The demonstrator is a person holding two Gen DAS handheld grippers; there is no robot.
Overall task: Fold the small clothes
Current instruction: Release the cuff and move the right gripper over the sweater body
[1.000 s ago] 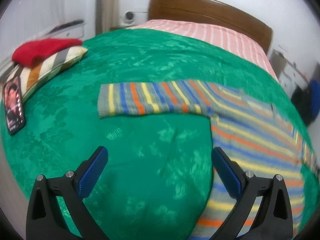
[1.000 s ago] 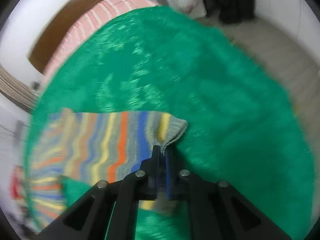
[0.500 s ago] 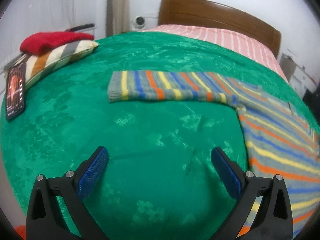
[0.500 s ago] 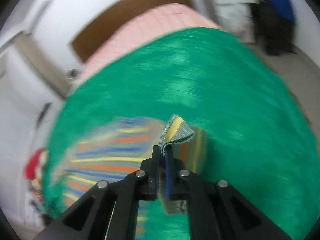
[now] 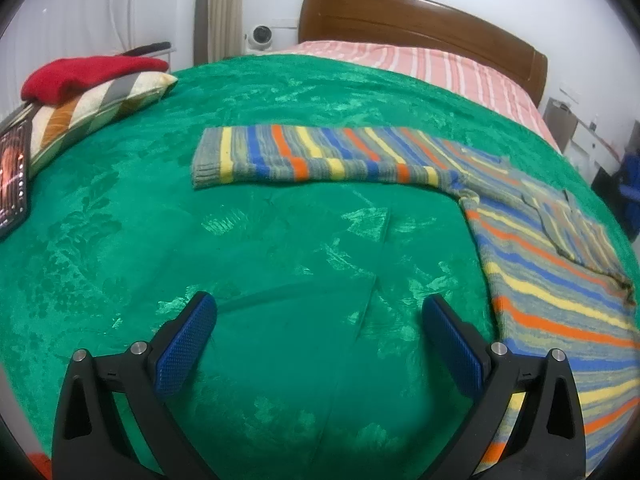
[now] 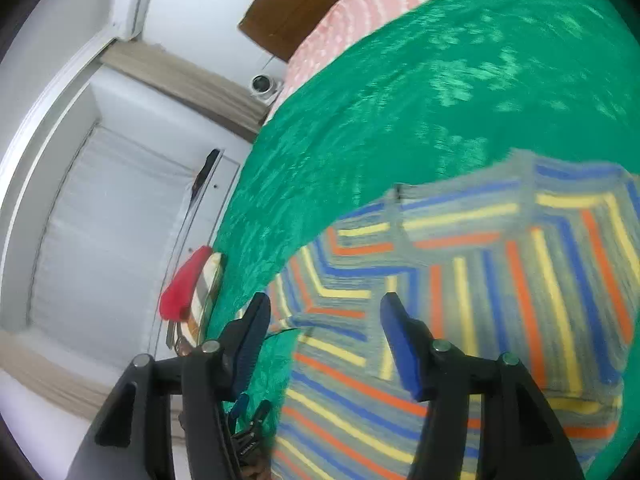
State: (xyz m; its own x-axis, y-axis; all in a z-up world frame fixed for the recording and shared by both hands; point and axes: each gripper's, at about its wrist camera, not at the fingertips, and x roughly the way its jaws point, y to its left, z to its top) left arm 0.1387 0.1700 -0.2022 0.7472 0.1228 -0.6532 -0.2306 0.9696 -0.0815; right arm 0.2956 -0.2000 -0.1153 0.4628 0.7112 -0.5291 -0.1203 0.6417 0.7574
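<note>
A striped knit sweater (image 5: pixel 540 248) in grey, blue, yellow and orange lies flat on the green bedspread (image 5: pixel 280 260). Its one sleeve (image 5: pixel 312 156) stretches out to the left in the left wrist view. My left gripper (image 5: pixel 320 320) is open and empty, hovering over bare bedspread to the left of the sweater body. My right gripper (image 6: pixel 324 312) is open and empty just above the sweater (image 6: pixel 480 280), where the other sleeve lies folded across the body.
A striped pillow (image 5: pixel 92 108) with a red garment (image 5: pixel 84 76) on it lies at the bed's far left, with a phone (image 5: pixel 14 176) beside it. A wooden headboard (image 5: pixel 420 16) and pink striped sheet (image 5: pixel 420 64) are at the back.
My right gripper was shut on the sleeve cuff, carried it over the sweater body, and has now opened and let it go. My left gripper drifted slightly left, still open.
</note>
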